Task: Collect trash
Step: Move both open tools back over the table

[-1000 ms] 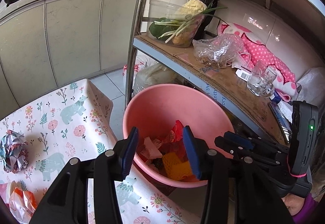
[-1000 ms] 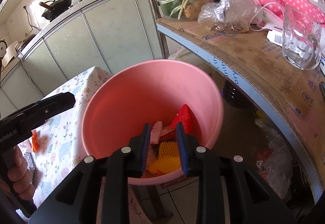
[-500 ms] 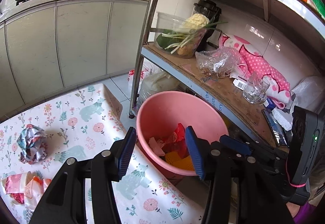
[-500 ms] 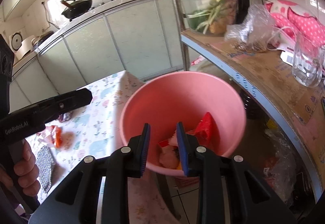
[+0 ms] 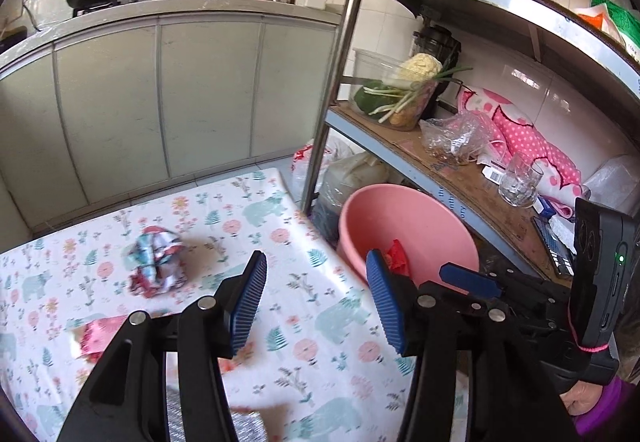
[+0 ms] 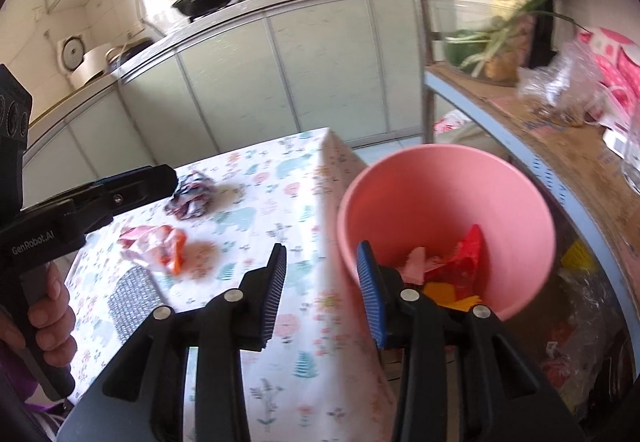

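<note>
A pink bucket beside the table holds red, pink and yellow wrappers. On the floral tablecloth lie a crumpled blue-red paper ball, a pink-orange wrapper and a silvery mesh piece. My left gripper is open and empty above the table's right part. My right gripper is open and empty over the table edge, next to the bucket.
A metal shelf rack stands right of the bucket, with a vegetable tub, plastic bag, glass and pink cloth. Bags sit on the floor under it. Grey-green cabinets with woks are behind.
Both grippers have drawn back from over the bucket and swung left toward the table. The right gripper's jaws have opened wider. More of the tablecloth and its trash shows.
</note>
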`<state>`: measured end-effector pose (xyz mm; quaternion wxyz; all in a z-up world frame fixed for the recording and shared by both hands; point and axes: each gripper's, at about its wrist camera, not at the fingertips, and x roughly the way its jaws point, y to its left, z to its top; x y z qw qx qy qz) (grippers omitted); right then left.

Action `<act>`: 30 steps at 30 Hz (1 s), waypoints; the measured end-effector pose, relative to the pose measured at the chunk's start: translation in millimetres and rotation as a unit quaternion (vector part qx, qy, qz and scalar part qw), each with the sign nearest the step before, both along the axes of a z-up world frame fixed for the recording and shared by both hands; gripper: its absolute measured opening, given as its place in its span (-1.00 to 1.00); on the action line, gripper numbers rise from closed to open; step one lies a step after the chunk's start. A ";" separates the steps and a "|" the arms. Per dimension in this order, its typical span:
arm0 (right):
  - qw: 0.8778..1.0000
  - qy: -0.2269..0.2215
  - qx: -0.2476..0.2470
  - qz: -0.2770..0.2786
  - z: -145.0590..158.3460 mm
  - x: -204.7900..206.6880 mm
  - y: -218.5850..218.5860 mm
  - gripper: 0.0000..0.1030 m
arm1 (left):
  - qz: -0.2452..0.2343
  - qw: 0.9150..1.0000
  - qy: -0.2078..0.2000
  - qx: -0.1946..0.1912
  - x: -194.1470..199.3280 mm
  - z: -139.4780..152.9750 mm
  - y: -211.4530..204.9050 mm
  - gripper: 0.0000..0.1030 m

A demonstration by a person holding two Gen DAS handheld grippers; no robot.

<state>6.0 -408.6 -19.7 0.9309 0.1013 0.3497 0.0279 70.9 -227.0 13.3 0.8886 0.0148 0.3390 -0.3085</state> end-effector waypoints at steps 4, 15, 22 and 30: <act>1.000 0.004 -0.002 0.024 0.5 5.0 21.0 -0.27 | 0.024 1.000 -0.007 0.002 -6.5 3.8 34.6 -0.01; 0.997 0.015 -0.002 0.079 -2.4 16.4 63.5 -0.27 | 0.113 0.993 0.018 -0.003 -12.0 -14.4 123.5 0.00; 0.996 0.024 -0.007 0.087 -6.1 19.6 76.4 -0.27 | 0.157 0.987 0.040 0.004 -13.8 -36.0 161.2 0.00; 0.994 0.033 -0.006 0.104 -11.2 23.3 87.5 -0.27 | 0.175 0.983 0.058 0.008 -7.5 -59.7 173.8 0.00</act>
